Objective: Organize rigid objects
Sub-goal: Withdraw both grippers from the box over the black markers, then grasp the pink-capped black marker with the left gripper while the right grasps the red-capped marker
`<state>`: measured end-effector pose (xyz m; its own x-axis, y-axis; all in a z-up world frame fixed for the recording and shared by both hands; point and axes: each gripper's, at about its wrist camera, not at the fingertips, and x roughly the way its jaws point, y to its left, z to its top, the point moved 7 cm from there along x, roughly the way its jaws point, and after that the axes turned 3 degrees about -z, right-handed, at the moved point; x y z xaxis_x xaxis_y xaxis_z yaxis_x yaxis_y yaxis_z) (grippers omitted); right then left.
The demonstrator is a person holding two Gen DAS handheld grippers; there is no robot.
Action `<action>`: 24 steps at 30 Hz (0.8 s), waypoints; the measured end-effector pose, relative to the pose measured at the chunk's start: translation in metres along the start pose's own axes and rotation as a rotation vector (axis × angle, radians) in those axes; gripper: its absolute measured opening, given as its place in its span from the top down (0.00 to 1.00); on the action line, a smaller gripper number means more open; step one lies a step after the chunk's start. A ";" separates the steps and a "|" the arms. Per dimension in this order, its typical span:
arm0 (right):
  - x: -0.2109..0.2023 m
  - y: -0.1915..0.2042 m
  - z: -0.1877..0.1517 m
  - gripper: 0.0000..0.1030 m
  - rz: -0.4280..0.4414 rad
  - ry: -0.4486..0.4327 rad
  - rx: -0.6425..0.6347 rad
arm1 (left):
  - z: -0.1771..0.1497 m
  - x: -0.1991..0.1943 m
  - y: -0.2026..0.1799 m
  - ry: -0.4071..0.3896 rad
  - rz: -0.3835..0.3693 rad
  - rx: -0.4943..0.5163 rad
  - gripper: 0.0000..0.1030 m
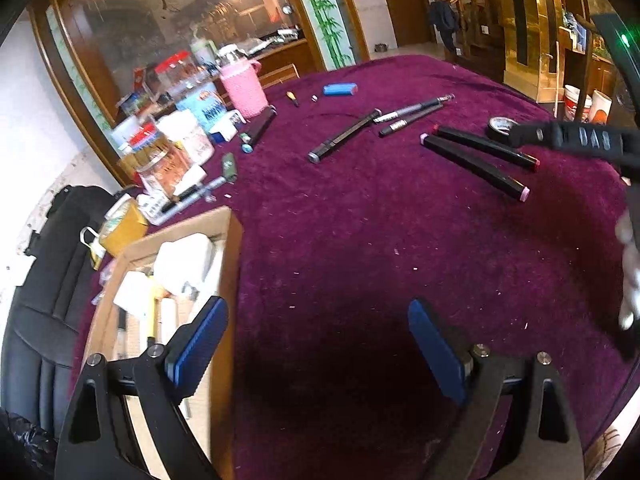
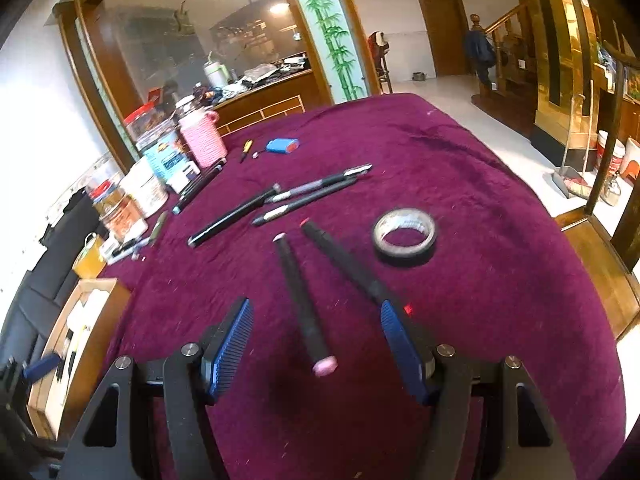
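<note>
Each tool [image 1: 318, 344] [image 2: 316, 346] has black triangular-cutout arms, silver screws and ribbed blue pads [image 2: 231, 350]

Daylit but dim, fisheye-bent with black corners; dark shadow on the tablecloth [image 1: 360, 240] between the fingers [image 1: 200, 344], motion blur on clutter left of them, window glare.
</note>
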<state>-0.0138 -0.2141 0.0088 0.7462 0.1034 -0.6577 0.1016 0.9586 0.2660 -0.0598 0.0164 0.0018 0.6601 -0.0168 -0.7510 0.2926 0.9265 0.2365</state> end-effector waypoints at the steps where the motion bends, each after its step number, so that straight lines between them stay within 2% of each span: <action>1: 0.003 -0.003 0.005 0.30 -0.007 -0.002 0.002 | 0.000 0.004 -0.002 0.010 -0.013 -0.003 0.12; 5: 0.025 -0.019 0.031 0.30 -0.020 0.000 0.032 | -0.002 0.023 -0.013 0.063 -0.075 -0.021 0.12; 9: 0.054 -0.011 0.044 0.31 0.053 0.067 -0.031 | -0.002 0.032 -0.021 0.097 -0.120 -0.029 0.12; 10: 0.059 -0.008 0.043 0.35 0.062 0.079 -0.052 | -0.001 0.033 -0.022 0.099 -0.124 -0.032 0.12; 11: 0.063 -0.004 0.041 0.43 0.074 0.089 -0.076 | -0.001 0.034 -0.022 0.098 -0.128 -0.039 0.12; 14: 0.071 0.012 0.026 0.53 0.168 0.121 -0.114 | 0.004 0.033 -0.020 0.083 -0.168 -0.085 0.12; 18: 0.073 0.026 0.015 0.54 0.238 0.147 -0.151 | 0.013 0.035 -0.013 0.068 -0.217 -0.155 0.12; 22: 0.085 0.039 -0.005 0.52 0.296 0.249 -0.175 | 0.013 0.041 -0.011 0.083 -0.258 -0.210 0.12; 23: 0.081 0.044 -0.006 0.52 0.330 0.254 -0.188 | 0.013 0.043 -0.011 0.088 -0.264 -0.219 0.12; 24: 0.076 0.053 -0.008 0.53 0.441 0.288 -0.166 | 0.013 0.044 -0.011 0.092 -0.266 -0.223 0.12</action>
<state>0.0427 -0.1535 -0.0328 0.4815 0.5510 -0.6816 -0.3028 0.8344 0.4606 -0.0252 0.0010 -0.0260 0.5131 -0.2439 -0.8230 0.2808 0.9537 -0.1076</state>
